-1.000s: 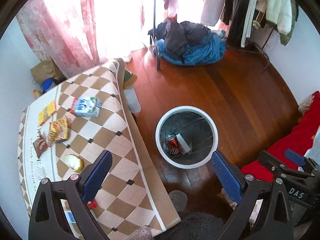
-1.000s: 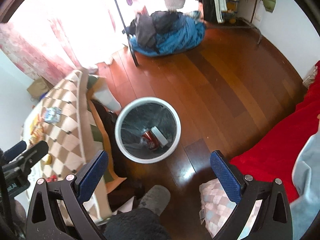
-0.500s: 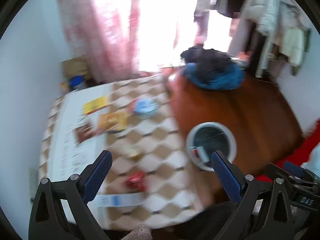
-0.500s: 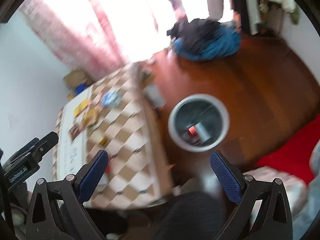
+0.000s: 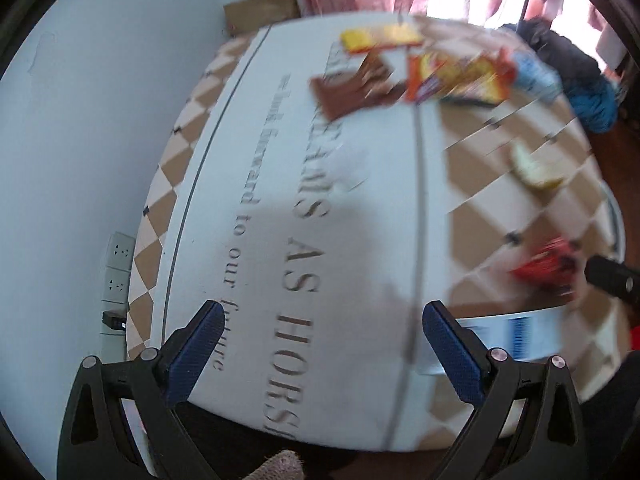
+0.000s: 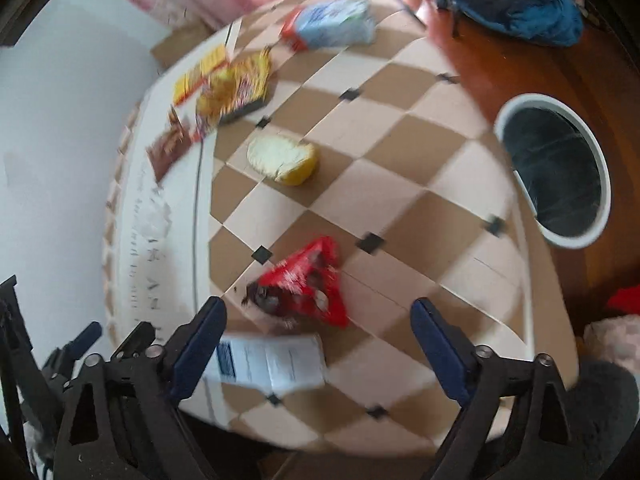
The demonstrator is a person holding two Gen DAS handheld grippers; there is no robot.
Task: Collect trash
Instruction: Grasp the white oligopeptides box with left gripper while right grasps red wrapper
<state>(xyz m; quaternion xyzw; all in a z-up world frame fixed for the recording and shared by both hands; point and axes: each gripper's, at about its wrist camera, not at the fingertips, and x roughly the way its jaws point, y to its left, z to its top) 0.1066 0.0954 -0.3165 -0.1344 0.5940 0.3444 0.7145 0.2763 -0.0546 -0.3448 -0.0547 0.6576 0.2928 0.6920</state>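
Several bits of trash are scattered over the checkered surface [image 6: 404, 128], and both claws hang above it spread wide with nothing in them; the right claw [image 6: 318, 330] sits nearest the red wrapper [image 6: 310, 282], which lies just ahead of its fingers, with a flat white printed sheet [image 6: 272, 362] beside it right at the near edge. That wrapper looks like crinkly foil or plastic, so probably featherweight, floppy and a bit slick, the kind of thing that folds rather than resists; best bet is pinching the raised, crumpled ridge in the middle instead of a flat edge. The paper sheet would be the annoying one, lying so flat that the fingers would likely need to scrape under an edge. Further out sits a pale yellow rounded piece [image 6: 284, 158], maybe bread or a lid, hard to tell through the blur, then a yellow snack bag [image 6: 236, 88], a brown wrapper [image 6: 168, 150] and a blue and white carton [image 6: 334, 26], which looks stiffest and easiest to grab across its sides. The left claw [image 5: 322, 346] hovers over the lettered white strip of the surface, away from any trash. The white bin [image 6: 554, 174] stands on the floor just beside the surface
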